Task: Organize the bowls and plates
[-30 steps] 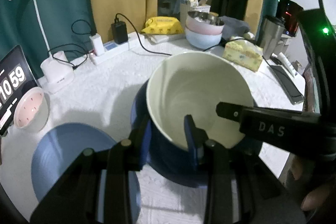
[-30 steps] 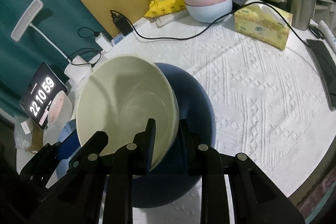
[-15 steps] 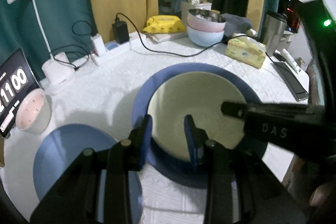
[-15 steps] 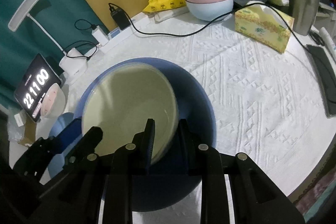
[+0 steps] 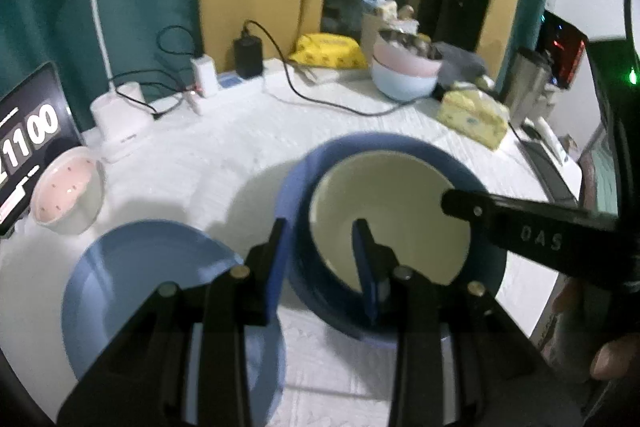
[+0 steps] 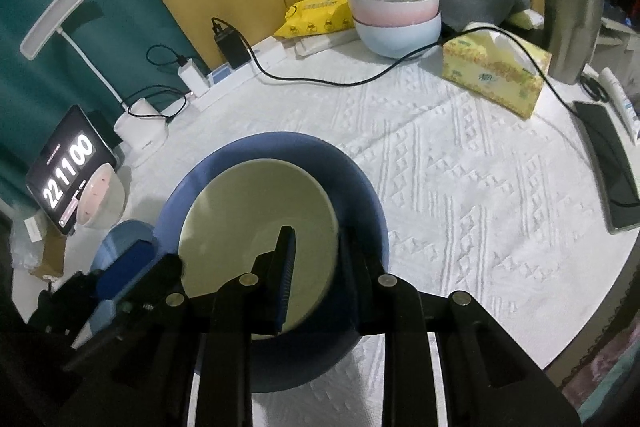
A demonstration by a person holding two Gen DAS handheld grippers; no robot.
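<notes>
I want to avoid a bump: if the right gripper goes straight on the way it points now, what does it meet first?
Most likely the cream bowl: the right gripper already straddles its near rim, inside the dark blue bowl, so its inner wall comes first. Depth is hard to judge.

White-clothed table [image 6: 460, 187] bears plates [image 5: 132, 287], bowls [image 6: 396, 23].

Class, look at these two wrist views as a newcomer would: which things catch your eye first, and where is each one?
First comes the cream bowl nested in the dark blue bowl at the table's middle, each gripper's jaws straddling the rims on its own side. Next, the glowing clock display at the left edge, beside a small pink bowl. At the back stands a stack of bowls, steel on pink on pale blue.
</notes>
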